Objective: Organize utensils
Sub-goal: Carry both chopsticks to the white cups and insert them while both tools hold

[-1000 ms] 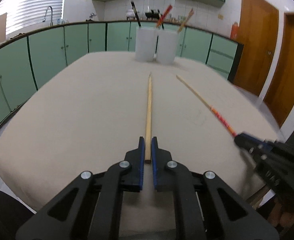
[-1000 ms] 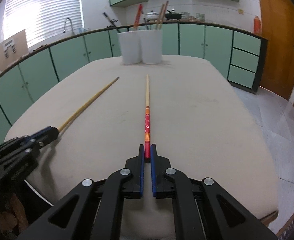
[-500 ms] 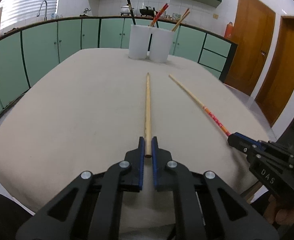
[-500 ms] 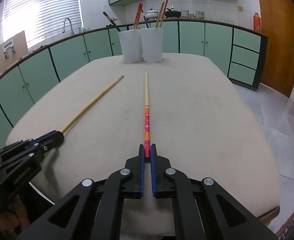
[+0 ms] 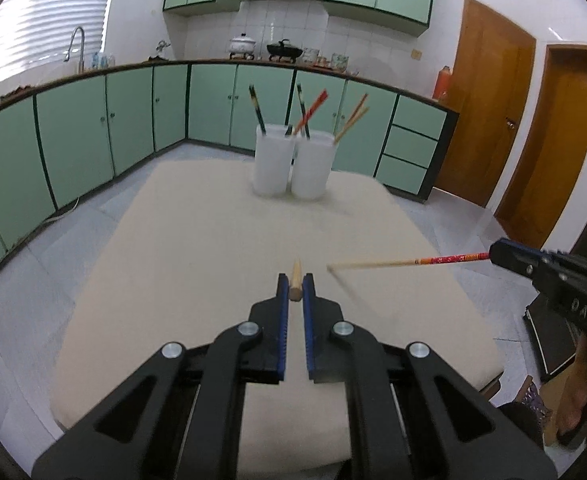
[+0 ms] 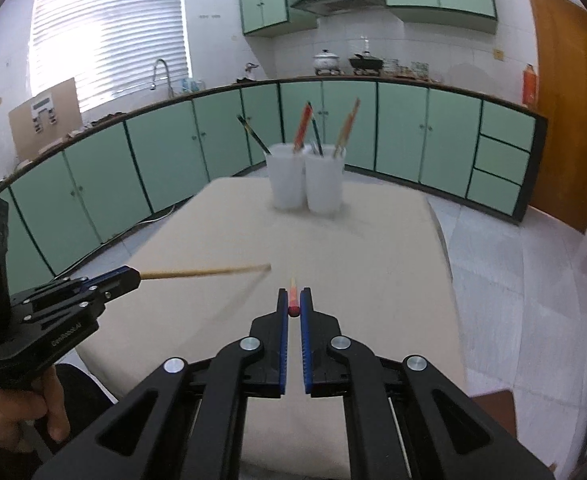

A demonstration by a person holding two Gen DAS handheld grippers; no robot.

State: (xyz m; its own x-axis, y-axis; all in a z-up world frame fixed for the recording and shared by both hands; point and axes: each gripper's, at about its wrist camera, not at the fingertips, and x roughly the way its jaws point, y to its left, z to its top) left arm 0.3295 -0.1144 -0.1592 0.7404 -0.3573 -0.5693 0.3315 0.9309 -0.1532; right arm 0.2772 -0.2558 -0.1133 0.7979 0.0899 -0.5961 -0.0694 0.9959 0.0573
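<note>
Both chopsticks lifted, ready to carry to the far cups
Left gripper (image 5: 295, 286) clamps the plain chopstick (image 5: 296, 276), right gripper (image 6: 294, 300) the red chopstick (image 6: 293, 300), above the near table (image 5: 197, 248); next, tip each into the white cups (image 5: 291, 166)

both claws are the same build: matte black plastic frames with long triangular cut-outs in the two side arms, and four round silver screw heads set in an arc behind the fingers. the left gripper (image 5: 295, 286) has two straight black fingers lined on their inner faces with ribbed blue pads (image 5: 281, 320). the right gripper (image 6: 294, 300) carries the same blue ribbed lining. seen from the side, each claw has a blocky black body with small dark screws, blue finger edges and faint pale lettering on its flank. below the left claw's handle, a hand (image 6: 13, 412) shows a dark red cuff at the wrist.
</note>
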